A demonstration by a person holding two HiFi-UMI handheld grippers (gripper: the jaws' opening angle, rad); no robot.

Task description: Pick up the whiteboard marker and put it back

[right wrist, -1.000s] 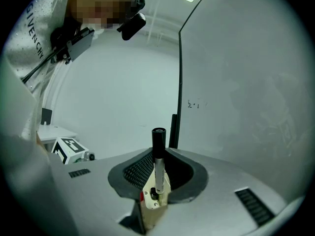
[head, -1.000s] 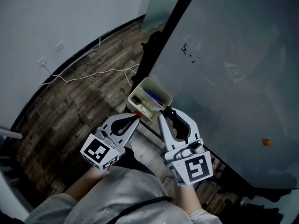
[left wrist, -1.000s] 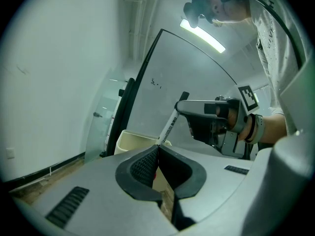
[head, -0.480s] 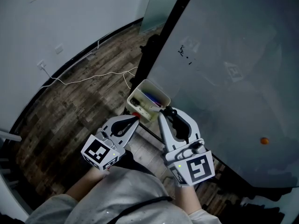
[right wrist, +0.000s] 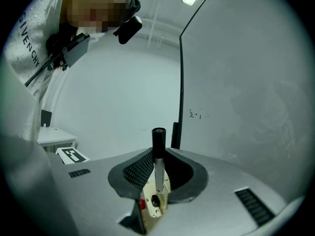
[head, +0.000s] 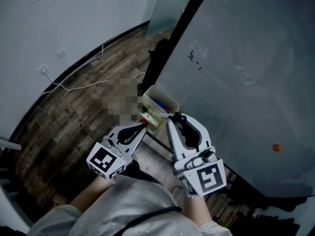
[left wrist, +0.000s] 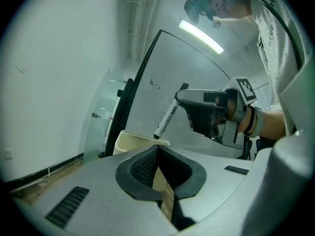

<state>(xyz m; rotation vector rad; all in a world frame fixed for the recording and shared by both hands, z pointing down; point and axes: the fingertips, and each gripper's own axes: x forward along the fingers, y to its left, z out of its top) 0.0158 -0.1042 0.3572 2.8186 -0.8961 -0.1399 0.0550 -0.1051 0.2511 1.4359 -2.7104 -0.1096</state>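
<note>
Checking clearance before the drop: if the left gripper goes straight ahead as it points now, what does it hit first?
The left gripper would most likely meet the near wall of the cream bin first, just beyond its tips; the whiteboard marker sits higher. Exact gap unclear.

Take the marker cube (head: 206, 177) on your right gripper (head: 173, 119) as the reference: it is white, with a black square pattern on each face that shows, and ahead of it the gripper widens into two pale grey curved shells around a black-lined opening. To the left of that cube is your left gripper (head: 143, 126), the same grey build, carrying its own black-and-white cube (head: 106, 161). Black ribbed pads (left wrist: 141, 167) line the inside of both pairs of shells. Below the marker cube in the head view lies your light grey, finely speckled top (head: 123, 205), crossed by a thin black cable (head: 152, 213). Just behind the cube a dark band (left wrist: 252, 121) rings your wrist
</note>
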